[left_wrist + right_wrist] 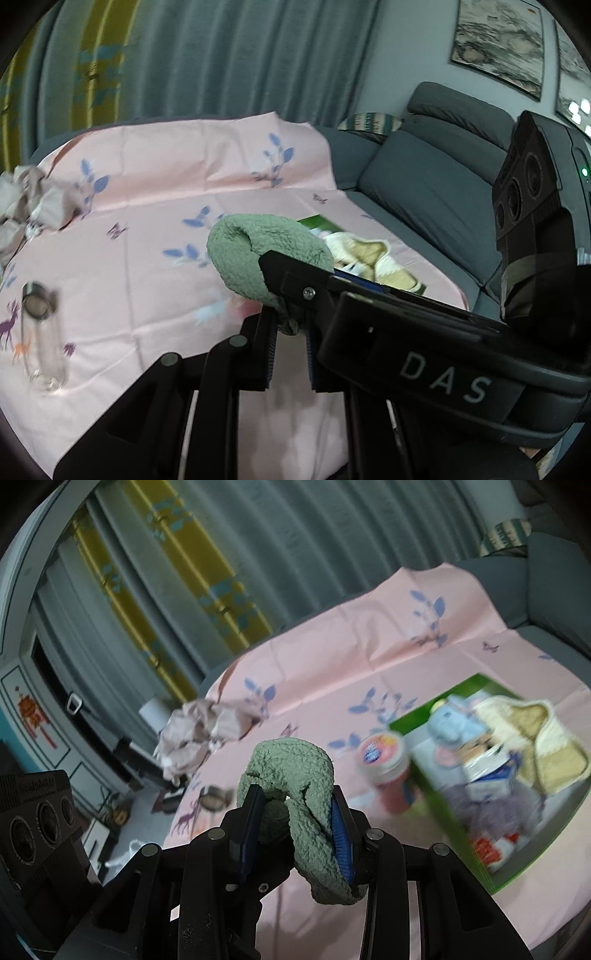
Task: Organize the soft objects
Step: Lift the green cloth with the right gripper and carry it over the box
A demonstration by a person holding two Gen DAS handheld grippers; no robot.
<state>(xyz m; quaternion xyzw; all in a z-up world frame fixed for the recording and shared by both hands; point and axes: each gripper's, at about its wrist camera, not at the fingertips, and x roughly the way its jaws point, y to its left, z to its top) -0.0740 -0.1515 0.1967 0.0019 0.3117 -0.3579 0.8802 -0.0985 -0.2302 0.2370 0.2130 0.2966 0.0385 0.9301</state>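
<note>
Green fuzzy cloth (295, 782): both grippers are holding it up in the air above the pink sheet (147, 280), so it is hanging between them and not lying down.
Right gripper (299, 812): its jaws are partly open and are squeezing a thick bunch of the cloth, because the cloth is puffy.
Left gripper (290, 347): its jaws are pinched almost all the way together on a thin end of the cloth (266, 254).
Green box (476, 812): it is sitting on the sheet to the right, already holding other soft things, like a blue plush toy (448, 725). The cloth probably belongs in there too.
Pink jar (386, 768): it is standing just beside the box.
Crumpled beige fabric (199, 731): it is lying far back on the sheet, still waiting.
Clear bottle (40, 332): it is lying on the sheet, well apart from the box.
</note>
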